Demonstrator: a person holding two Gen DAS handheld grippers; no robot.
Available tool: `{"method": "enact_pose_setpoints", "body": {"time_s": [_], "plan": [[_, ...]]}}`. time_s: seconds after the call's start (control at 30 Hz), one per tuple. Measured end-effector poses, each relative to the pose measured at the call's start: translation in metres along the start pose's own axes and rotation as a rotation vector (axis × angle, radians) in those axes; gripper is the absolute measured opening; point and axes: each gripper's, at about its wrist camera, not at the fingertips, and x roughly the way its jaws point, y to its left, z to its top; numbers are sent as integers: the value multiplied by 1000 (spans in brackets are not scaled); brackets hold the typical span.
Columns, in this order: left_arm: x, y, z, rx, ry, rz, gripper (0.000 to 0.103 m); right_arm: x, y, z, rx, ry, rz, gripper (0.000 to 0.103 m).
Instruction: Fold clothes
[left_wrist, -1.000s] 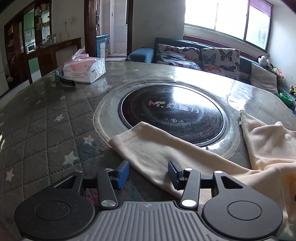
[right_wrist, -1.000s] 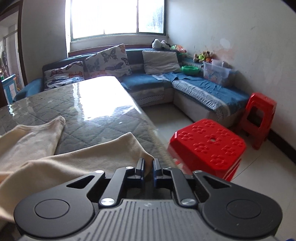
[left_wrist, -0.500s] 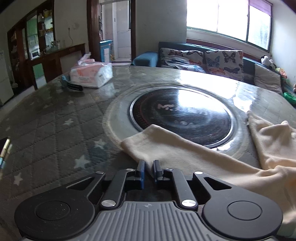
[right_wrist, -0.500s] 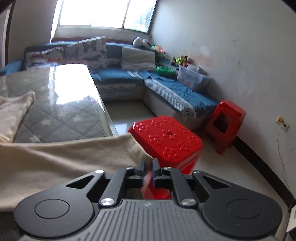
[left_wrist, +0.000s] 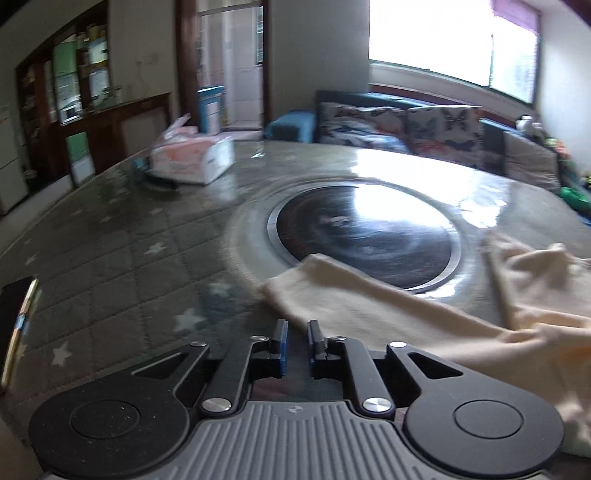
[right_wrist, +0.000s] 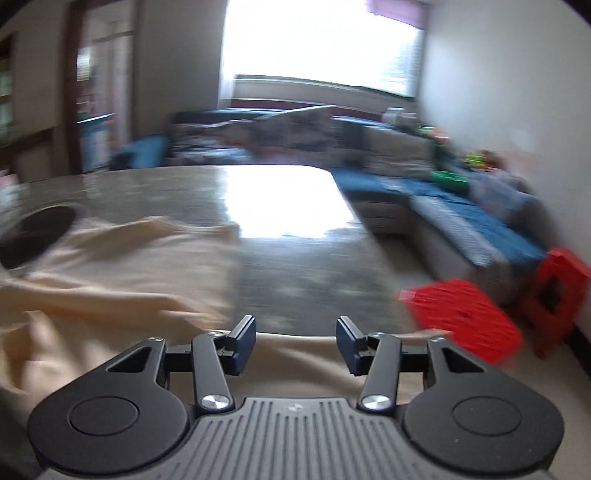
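Home living room; sofa (right_wrist: 461, 210); table (left_wrist: 110, 258)

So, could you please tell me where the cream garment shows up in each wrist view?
Left wrist: cream garment spreads from centre to the right edge, overlapping the black round hob.
Right wrist: it fills the left and bottom.
Shared landmark: the hob, at the left edge here.
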Motion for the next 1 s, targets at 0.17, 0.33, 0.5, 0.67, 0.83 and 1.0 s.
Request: {"method": "enact_pose_setpoints", "body": {"time_s": [0.17,0.33,0.5,0.67,0.83,1.0], "plan": [[-19,-36,-5,92,-16,-170,42,3,57,4,-130,21,215,59],[-40,-75,-11,181,-34,-392,48,0,91,-1,-206,54,332,60],[-50,-113,-14,264,-41,-577,48,-10,106,-8,-268,55,383,58],[-45,-151,-26,355,-11,-650,48,-13,111,-17,-302,64,390,50],[-23,-170,-40,401,62,-626,16,-4,108,-23,-284,102,370,19],[-38,-156,-44,439,47,-719,3,-19,103,-26,-303,115,415,11]]}}
